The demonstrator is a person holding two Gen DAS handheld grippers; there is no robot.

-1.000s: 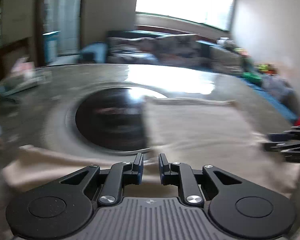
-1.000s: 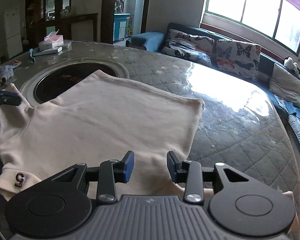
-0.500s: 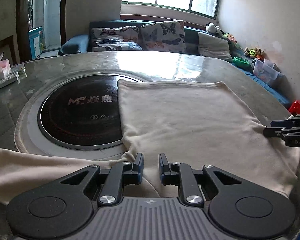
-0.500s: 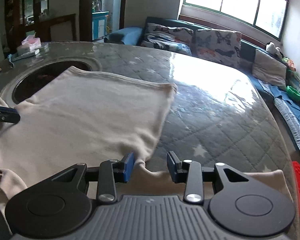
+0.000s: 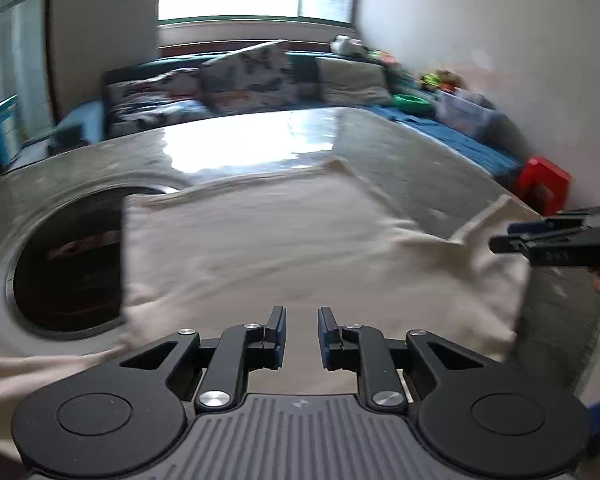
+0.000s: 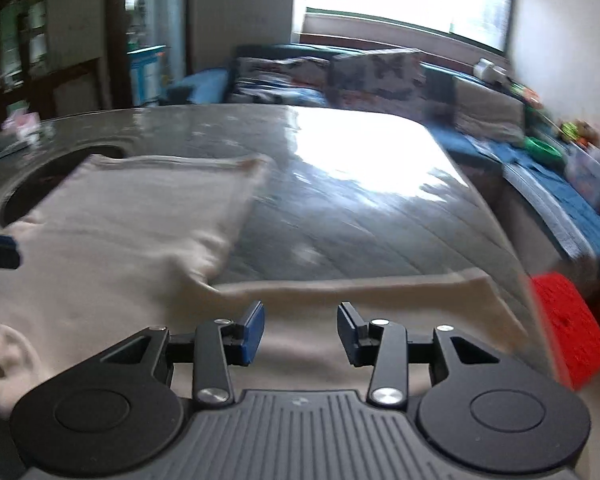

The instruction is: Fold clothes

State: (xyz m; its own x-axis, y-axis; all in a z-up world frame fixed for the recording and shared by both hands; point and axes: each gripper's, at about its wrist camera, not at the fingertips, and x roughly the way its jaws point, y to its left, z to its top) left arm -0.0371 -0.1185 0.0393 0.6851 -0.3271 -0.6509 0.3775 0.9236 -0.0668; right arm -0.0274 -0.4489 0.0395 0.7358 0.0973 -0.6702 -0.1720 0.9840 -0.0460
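Observation:
A cream sweatshirt (image 5: 280, 240) lies spread flat on the round table, its far hem toward the window. My left gripper (image 5: 302, 336) hovers low over the near part of its body, the jaws a narrow gap apart with only cloth beneath them. My right gripper (image 6: 300, 332) is over the right sleeve (image 6: 360, 300), which stretches out toward the table's edge; its jaws are opening and nothing is between them. In the left wrist view, the right gripper (image 5: 500, 242) shows at the far right beside the sleeve's cuff (image 5: 492, 220). Both views are blurred by motion.
The table (image 6: 360, 208) has a grey quilted cover under glass and a dark round hob (image 5: 68, 272) at the left, partly under the garment. A red stool (image 6: 568, 320) stands past the right edge. A sofa with cushions (image 5: 240, 80) runs behind, and a tissue box (image 6: 20, 124) sits far left.
Both grippers have swung to the right over the garment. The right sleeve now lies stretched out under the right gripper, whose jaws stand a little wider.

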